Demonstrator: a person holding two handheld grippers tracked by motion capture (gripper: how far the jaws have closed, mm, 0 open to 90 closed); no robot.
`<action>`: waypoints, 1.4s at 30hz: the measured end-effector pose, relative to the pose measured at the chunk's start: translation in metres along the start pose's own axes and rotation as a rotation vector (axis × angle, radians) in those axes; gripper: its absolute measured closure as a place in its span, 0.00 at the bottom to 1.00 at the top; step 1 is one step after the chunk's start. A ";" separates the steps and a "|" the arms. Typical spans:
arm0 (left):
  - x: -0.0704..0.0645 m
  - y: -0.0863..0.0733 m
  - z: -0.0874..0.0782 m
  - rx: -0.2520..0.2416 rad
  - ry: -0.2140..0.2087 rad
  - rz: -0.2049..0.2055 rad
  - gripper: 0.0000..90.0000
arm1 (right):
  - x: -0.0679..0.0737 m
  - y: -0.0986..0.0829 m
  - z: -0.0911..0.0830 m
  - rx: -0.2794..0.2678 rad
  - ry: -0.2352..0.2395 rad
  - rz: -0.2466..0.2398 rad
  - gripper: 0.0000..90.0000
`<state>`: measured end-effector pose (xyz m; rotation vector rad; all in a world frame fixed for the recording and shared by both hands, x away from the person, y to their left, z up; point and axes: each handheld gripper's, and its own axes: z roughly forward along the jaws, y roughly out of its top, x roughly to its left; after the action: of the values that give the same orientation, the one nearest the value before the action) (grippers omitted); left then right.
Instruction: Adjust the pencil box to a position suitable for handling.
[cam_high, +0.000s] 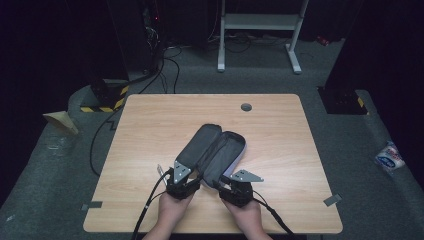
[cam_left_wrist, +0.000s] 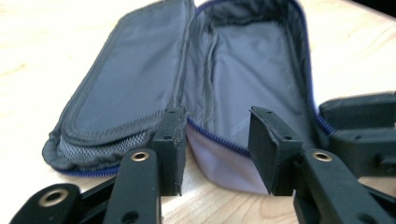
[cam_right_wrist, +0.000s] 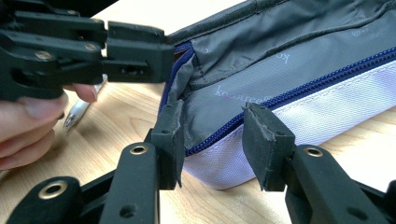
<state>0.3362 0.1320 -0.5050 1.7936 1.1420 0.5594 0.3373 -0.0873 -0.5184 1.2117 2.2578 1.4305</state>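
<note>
open pencil case (cam_high: 212, 150) blocks table (cam_high: 150, 130) centre; bare wood left, right, beyond; grommet (cam_high: 246, 106) flush

Two matte black plastic two-jaw grippers, left (cam_high: 183, 186) and right (cam_high: 234, 190), brass-ringed pivot holes, grey three-cornered top plates, black cables trailed; forearms bare.

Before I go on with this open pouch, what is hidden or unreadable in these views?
- Pouch near end, high view: covered by both grippers.
- Printed lettering on the lining, right gripper view: creased, illegible.
- Metal piece by the hand, right gripper view: mostly behind the left gripper.
- Mesh pocket contents, left gripper view: blurred.
</note>
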 end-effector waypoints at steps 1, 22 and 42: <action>-0.001 0.000 0.001 -0.002 -0.005 -0.005 0.60 | 0.001 0.000 0.000 0.001 0.000 0.006 0.65; -0.007 -0.005 0.013 0.064 0.064 0.049 0.59 | -0.066 0.039 -0.032 -0.082 -0.197 -0.039 0.63; -0.005 -0.007 0.014 0.080 0.049 0.046 0.59 | -0.116 0.071 0.027 0.007 -0.321 0.019 0.86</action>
<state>0.3412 0.1222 -0.5173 1.8872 1.1740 0.5954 0.4645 -0.1406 -0.5010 1.3581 2.0389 1.1389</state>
